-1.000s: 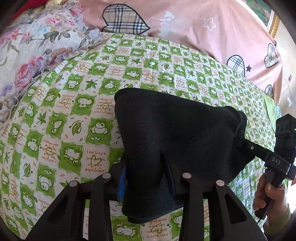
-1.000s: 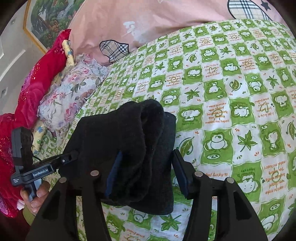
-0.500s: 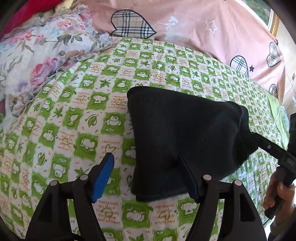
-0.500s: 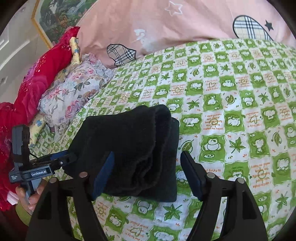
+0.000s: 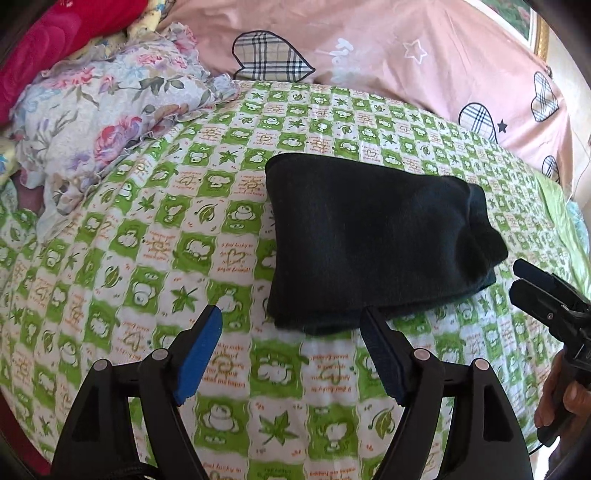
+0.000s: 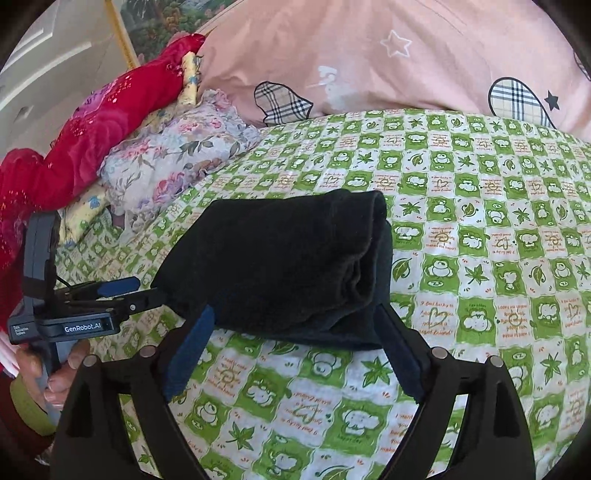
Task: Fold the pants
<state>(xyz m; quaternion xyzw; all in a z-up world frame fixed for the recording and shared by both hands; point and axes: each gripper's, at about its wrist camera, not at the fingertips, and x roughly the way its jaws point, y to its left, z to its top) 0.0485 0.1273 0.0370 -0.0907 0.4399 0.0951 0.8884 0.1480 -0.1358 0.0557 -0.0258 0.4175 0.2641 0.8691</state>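
The black pants (image 5: 373,236) lie folded into a thick, compact bundle on the green-and-white patterned bed sheet (image 5: 159,236). They also show in the right wrist view (image 6: 288,266). My left gripper (image 5: 291,321) is open and empty, just short of the bundle's near edge. My right gripper (image 6: 295,314) is open and empty, its fingers on either side of the bundle's near end without clamping it. The right gripper shows in the left view (image 5: 524,280) just right of the bundle. The left gripper shows in the right view (image 6: 144,290) at the bundle's left edge.
A floral quilt (image 5: 103,110) and red bedding (image 6: 92,129) are piled at the left. A pink duvet with plaid hearts (image 5: 369,55) lies along the back of the bed. A framed picture (image 6: 159,22) hangs on the wall.
Both grippers opened and let go of the pants. They drew back toward me, and the bundle now rests flat on the sheet.
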